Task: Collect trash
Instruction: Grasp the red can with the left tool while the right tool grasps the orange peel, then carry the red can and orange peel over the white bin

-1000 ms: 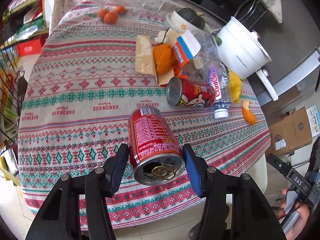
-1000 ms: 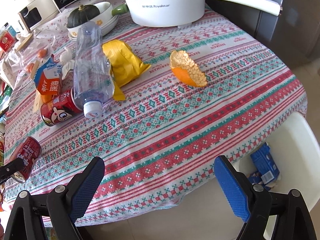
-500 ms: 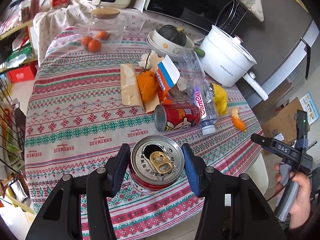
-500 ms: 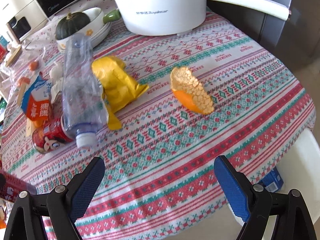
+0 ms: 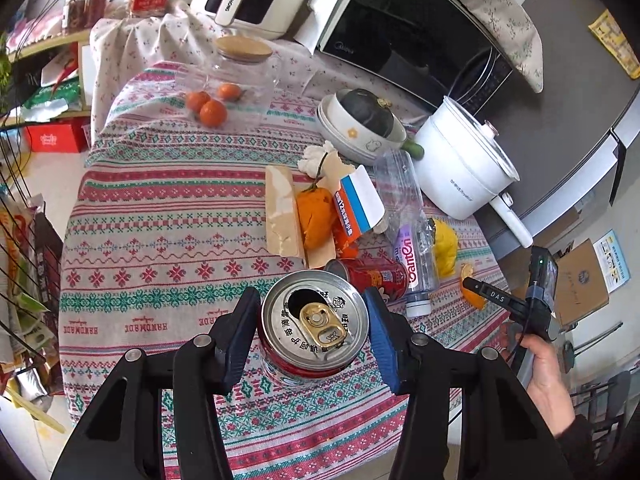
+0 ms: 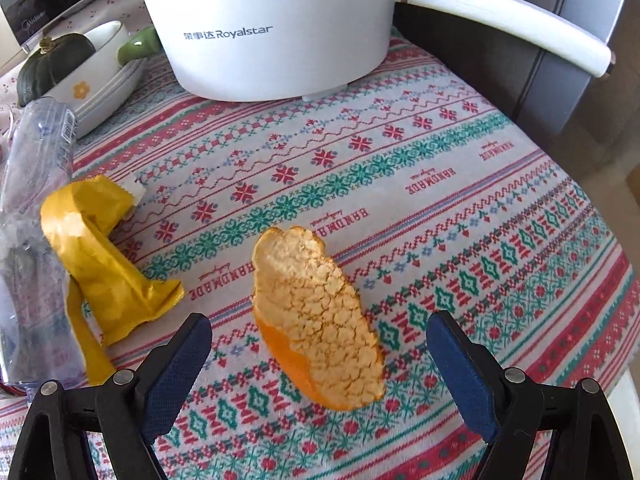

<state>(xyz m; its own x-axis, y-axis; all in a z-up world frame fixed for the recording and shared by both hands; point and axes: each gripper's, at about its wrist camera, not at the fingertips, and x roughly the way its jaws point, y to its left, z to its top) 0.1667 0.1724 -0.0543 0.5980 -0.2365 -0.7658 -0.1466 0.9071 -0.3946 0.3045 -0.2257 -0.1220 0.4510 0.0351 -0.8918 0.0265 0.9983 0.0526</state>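
- Since 1 second ago, the red can (image 5: 314,330) has swung from lying tipped between the left tool's pads to upright, its opened top facing the left wrist camera, and the right tool (image 6: 320,364) has closed in on the orange peel (image 6: 314,316).
- Left tool (image 5: 312,336) is clenched on the red can, both blue pads pressed to its sides, carried just above the tabletop (image 5: 160,240).
- Right tool is spread wide, a pad on each side of the peel, touching nothing.
- Step in hand appears to be a 2nd pickup while the can waits for disposal.
- Next, the right tool likely needs to drop lower and squeeze across the peel's narrow width.
- Still lying nearby: a yellow wrapper (image 6: 100,256), a plastic bottle (image 5: 408,224) and a 2nd can (image 5: 370,276).
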